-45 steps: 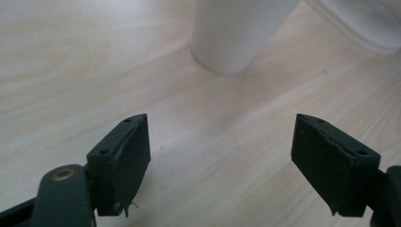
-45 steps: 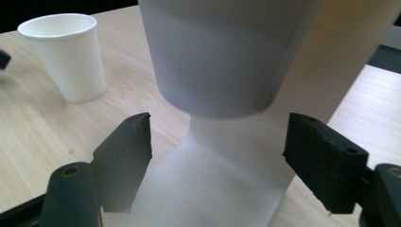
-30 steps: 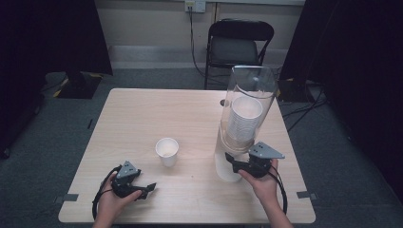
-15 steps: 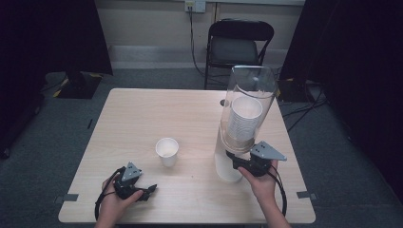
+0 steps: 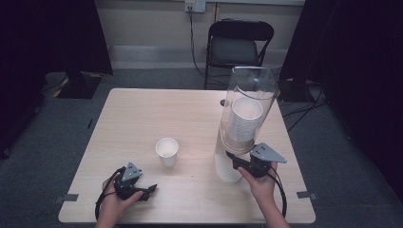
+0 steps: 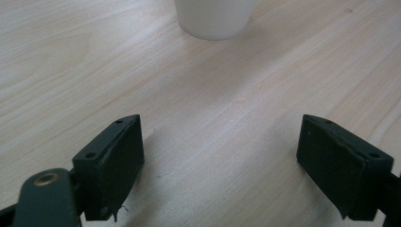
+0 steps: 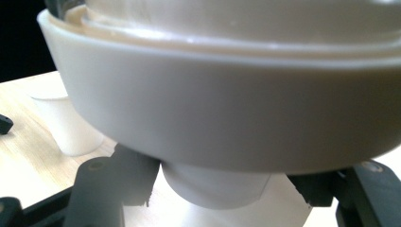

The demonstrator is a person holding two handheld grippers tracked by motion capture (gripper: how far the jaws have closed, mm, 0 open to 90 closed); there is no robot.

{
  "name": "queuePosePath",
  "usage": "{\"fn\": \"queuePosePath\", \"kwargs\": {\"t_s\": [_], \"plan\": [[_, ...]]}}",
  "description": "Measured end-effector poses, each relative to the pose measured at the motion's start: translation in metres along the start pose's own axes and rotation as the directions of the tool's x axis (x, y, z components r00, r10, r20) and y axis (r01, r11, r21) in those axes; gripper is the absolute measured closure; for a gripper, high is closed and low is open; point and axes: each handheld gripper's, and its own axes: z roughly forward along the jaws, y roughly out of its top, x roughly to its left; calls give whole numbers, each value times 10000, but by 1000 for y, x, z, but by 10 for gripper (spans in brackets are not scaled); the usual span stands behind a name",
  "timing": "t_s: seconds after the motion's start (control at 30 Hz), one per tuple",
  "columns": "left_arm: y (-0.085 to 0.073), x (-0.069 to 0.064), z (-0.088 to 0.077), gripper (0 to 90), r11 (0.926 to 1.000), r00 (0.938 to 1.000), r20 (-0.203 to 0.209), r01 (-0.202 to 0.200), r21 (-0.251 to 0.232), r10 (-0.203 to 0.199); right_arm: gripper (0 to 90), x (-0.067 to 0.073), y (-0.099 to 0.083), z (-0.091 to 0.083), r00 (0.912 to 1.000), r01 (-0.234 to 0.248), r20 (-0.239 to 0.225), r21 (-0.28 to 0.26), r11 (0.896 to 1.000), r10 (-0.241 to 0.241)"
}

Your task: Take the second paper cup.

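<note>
A tall clear dispenser tube (image 5: 249,109) holding a stack of white paper cups stands at the table's right. Its cream collar (image 7: 227,109) looms in the right gripper view, with the lowest cup (image 7: 215,187) poking out beneath it. My right gripper (image 7: 222,189) has a jaw against each side of that cup; in the high view it (image 5: 233,160) sits at the dispenser's base. A single white cup (image 5: 167,151) stands upright mid-table. My left gripper (image 5: 151,190) rests open near the front edge, and its view shows the loose cup's base (image 6: 215,19) beyond the gripper (image 6: 220,165).
The light wooden table (image 5: 190,114) is bare apart from the cup and dispenser. A black folding chair (image 5: 240,45) stands behind the far edge. Cables trail from both grippers over the front edge. Dark curtains flank the room.
</note>
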Motion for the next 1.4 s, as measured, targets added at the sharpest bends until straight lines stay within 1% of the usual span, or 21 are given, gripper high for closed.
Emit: {"fn": "queuePosePath", "kwargs": {"t_s": [0.13, 0.4, 0.47, 0.6, 0.63, 0.67, 0.7, 0.73, 0.77, 0.8, 0.83, 0.87, 0.9, 0.93, 0.97, 1.0, 1.1, 1.13, 1.27, 1.33, 1.4], "plan": [[0, 0, 0, 152, 10000, 10000, 1, 0, 2, 0, 348, 0, -3, 1, 10000, -26, 17, -175, 9998, 26], [0, 0, 0, 152, 10000, 10000, 2, -5, 4, 5, 351, 1, -2, 1, 10000, -35, -13, -44, 10000, 35], [0, 0, 0, 152, 10000, 10000, 6, -1, 0, 1, 352, 0, -4, 0, 10000, 14, -44, -121, 9999, -15], [0, 0, 0, 152, 10000, 10000, 7, 1, 3, -1, 353, 0, -4, 1, 10000, -38, -9, -62, 10000, 38], [0, 0, 0, 152, 10000, 10000, 9, -4, 7, 4, 362, 0, -5, 2, 9999, 115, 42, 128, 9999, -116], [0, 1, 0, 152, 10000, 10000, -8, -63, 41, 63, 373, 0, -14, 6, 9993, 368, -9, 1234, 9917, -370], [0, 0, 0, 152, 10000, 10000, 2, -17, 35, 17, 373, -2, -37, 10, 9984, 549, 1, 2237, 9731, -563], [-1, 0, 0, 154, 10000, 10000, -7, 4, -24, -4, 371, -2, -54, 11, 9987, 507, -91, 2516, 9665, -500], [0, 1, -1, 155, 10000, 10000, 15, 13, 22, -13, 371, -1, -57, 9, 9933, 1107, 26, 2758, 9548, -1159], [0, 1, 0, 156, 10000, 10000, 4, -25, 0, 25, 371, -4, -49, 7, 9993, 300, -280, 2378, 9708, -240], [0, 2, -1, 155, 10000, 10000, 0, -26, 31, 26, 370, -6, -41, 6, 9993, 286, -295, 2293, 9729, -225], [0, 1, -1, 156, 10000, 10000, -11, 0, 13, 0, 369, -8, -36, 5, 9992, 72, -390, 2275, 9737, 18], [0, 1, -1, 156, 10000, 10000, -6, -34, 32, 34, 369, -10, -35, 5, 9986, 50, -517, 2373, 9714, 75], [0, 1, -1, 156, 10000, 10000, -6, -34, 32, 34, 368, -10, -36, 4, 9986, 225, -513, 2564, 9663, -97], [0, 1, -1, 156, 10000, 10000, -6, -28, 28, 28, 367, -12, -40, 4, 9983, 309, -552, 2666, 9633, -167], [0, 1, -1, 156, 10000, 10000, -8, -15, 9, 15, 367, -13, -44, 4, 9980, 269, -619, 2700, 9625, -105], [0, 1, -1, 157, 10000, 10000, -12, -36, 34, 36, 365, -13, -53, 2, 9977, 367, -661, 3021, 9526, -174], [0, 1, -1, 156, 10000, 10000, -12, -36, 34, 36, 364, -14, -54, 0, 9977, 402, -640, 3144, 9484, -211], [0, 1, -1, 157, 10000, 10000, -19, -28, 36, 28, 362, -21, -52, -6, 9968, 616, -681, 3317, 9414, -412], [0, 1, -1, 157, 10000, 10000, -24, -33, 33, 33, 361, -24, -54, -8, 9970, 601, -659, 3450, 9367, -397], [0, 1, -1, 157, 10000, 10000, -22, -32, 34, 32, 360, -29, -57, -10, 9975, 476, -657, 3614, 9312, -255]]}}
